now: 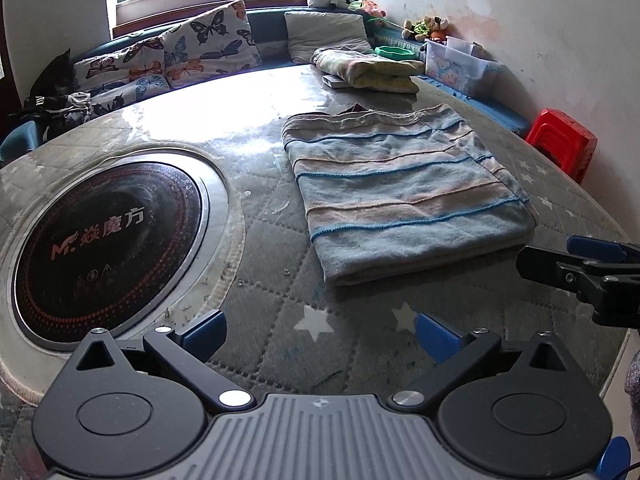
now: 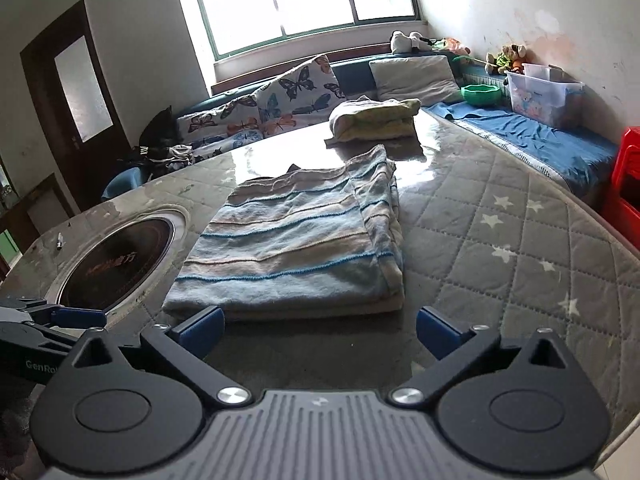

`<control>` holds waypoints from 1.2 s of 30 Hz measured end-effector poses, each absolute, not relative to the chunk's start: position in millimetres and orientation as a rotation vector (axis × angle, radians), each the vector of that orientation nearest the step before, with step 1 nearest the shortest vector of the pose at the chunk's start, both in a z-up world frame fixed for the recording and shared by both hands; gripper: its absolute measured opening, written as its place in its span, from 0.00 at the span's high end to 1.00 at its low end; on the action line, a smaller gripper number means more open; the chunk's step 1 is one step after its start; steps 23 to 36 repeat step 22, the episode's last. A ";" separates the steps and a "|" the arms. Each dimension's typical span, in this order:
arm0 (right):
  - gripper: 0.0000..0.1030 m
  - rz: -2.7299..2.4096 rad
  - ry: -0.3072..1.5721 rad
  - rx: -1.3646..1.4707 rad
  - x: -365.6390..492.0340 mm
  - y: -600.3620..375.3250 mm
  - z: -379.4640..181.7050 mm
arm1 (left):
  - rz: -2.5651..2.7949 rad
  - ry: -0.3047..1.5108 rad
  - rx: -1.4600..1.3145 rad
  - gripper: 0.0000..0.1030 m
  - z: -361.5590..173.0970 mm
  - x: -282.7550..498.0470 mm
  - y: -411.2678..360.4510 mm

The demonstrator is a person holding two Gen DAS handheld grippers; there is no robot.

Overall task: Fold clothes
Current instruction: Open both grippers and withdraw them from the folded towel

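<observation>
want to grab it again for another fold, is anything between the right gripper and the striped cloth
Nothing visible. The right gripper is open, empty, just short of the striped cloth's near edge, with only bare table cover between. The left gripper sits off to the side, not in the path.

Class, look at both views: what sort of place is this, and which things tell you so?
Probably a lived-in room at home, used for dining and sitting: a round table with a built-in cooktop, a window bench with butterfly cushions, and soft toys by the wall.

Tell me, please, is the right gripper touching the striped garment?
Apart. The right wrist view shows the right gripper open, with bare table between its fingers and the striped garment.
</observation>
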State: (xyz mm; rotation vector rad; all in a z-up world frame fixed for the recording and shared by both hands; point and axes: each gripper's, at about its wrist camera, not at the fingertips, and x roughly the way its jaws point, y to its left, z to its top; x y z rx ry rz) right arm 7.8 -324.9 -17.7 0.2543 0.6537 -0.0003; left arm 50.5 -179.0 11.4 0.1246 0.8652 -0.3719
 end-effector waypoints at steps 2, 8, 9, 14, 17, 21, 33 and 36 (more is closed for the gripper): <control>0.00 -0.004 0.657 0.256 7.1 -323.6 -18.5 | -0.369 0.867 0.125 0.00 10.6 49.8 -178.7; 0.00 -0.017 0.663 0.255 5.7 -319.7 -20.0 | -0.371 0.875 0.125 0.00 7.7 46.3 -177.4; 0.00 -0.017 0.663 0.254 5.6 -319.2 -20.0 | -0.371 0.876 0.125 0.00 7.1 45.7 -177.3; 0.00 -0.025 0.672 0.233 4.7 -314.2 -20.8 | -0.374 0.879 0.124 0.00 5.9 43.1 -176.8; 0.00 -0.023 0.677 0.222 3.6 -310.7 -21.6 | -0.377 0.880 0.122 0.00 5.8 41.6 -177.1; 0.00 -0.021 0.673 0.222 1.9 -308.4 -20.4 | -0.379 0.884 0.117 0.00 4.6 39.9 -176.2; 0.00 -0.020 0.672 0.223 1.5 -308.3 -20.0 | -0.381 0.883 0.117 0.00 4.5 39.3 -176.1; 0.00 -0.020 0.672 0.223 1.5 -308.3 -20.0 | -0.381 0.883 0.117 0.00 4.5 39.3 -176.1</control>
